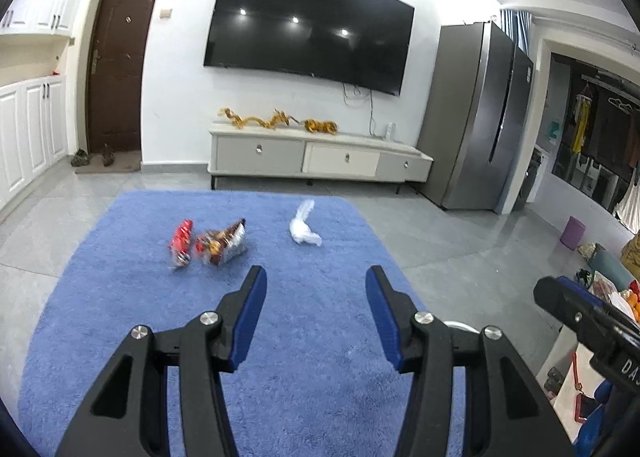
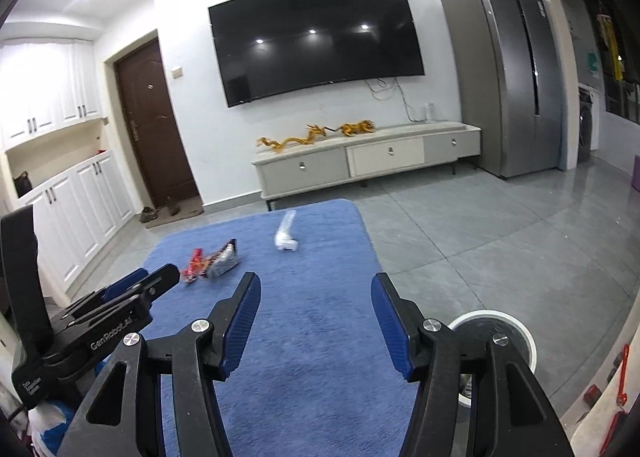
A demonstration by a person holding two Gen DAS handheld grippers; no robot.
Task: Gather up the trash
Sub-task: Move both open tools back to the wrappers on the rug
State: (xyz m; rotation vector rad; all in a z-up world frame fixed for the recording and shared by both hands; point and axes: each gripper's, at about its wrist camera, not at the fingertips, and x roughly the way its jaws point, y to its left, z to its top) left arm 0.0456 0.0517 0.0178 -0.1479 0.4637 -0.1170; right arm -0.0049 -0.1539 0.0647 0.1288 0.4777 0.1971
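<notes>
left gripper (image 1: 316, 277): your fingers stand apart, nothing is between them.
right gripper (image 2: 314, 283): jaws also parted and empty.
trash place: three pieces lie on the blue rug (image 1: 320, 357), all above the fingertips in both frames, well apart from them.
red wrapper (image 1: 182, 242): long shape, axis almost up-down in the frame, touching or just beside the foil snack bag (image 1: 222, 243), upper left of your left fingers.
white plastic bag (image 1: 303, 226): crumpled, thin, soft, between the two fingertips but higher in the frame.
nearer hand: i judge left for the wrappers; the white piece suits either.
bin (image 2: 494, 331): round white rim, lower right.
</notes>
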